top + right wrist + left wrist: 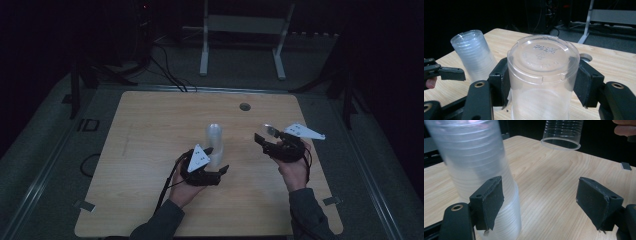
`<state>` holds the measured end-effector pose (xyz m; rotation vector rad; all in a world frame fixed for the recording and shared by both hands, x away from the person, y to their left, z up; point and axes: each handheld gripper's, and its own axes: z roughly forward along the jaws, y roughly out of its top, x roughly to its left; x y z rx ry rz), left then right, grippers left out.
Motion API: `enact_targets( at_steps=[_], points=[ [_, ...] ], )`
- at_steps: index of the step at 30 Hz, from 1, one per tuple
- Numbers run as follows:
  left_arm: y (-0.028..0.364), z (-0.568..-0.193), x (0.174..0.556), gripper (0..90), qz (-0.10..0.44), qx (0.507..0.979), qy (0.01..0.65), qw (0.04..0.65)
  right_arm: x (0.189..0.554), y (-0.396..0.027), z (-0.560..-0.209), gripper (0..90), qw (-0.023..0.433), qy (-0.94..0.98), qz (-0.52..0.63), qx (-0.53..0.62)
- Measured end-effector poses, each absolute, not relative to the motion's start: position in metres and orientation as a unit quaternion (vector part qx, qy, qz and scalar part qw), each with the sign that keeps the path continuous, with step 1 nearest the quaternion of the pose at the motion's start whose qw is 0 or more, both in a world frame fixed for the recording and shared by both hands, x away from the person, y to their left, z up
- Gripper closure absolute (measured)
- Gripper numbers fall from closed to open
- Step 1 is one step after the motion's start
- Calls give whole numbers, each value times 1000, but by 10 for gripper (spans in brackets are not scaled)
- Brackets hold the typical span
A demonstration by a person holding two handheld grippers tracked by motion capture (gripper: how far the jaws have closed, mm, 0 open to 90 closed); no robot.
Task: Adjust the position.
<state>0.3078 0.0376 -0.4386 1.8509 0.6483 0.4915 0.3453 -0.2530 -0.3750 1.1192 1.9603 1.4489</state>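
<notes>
The right gripper (pixel 541 82) has its jaws clamped on a single clear cup (pixel 542 75), held upside down with its embossed base toward that gripper's camera; in the left gripper view the same cup (pixel 562 133) hangs mouth-down above the tabletop (pixel 554 185), clear of the wood. The left gripper (pixel 539 202) stands with jaws wide and nothing pressed between them, its near pad just beside the foot of the stack (pixel 477 172) of nested cups, which stands mouth-down on the tabletop and looks to lean a little. From above, the stack (pixel 215 140) sits near the middle of the tabletop (pixel 150 130), the left gripper (pixel 220 172) just in front of it and the right gripper (pixel 262 137) off to its side. The risk, I judge, is twofold: thin plastic (easily crushed) may buckle or pop free under a hard squeeze, and a nudge from the left pad could tip the stack.
</notes>
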Motion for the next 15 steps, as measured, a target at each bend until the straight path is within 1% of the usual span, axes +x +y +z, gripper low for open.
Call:
enact_targets(
  at_steps=[15],
  points=[
    [28,-433,309,217,200,777,261,536,341,-255,-387,383,221,709,521,420]
  ],
)
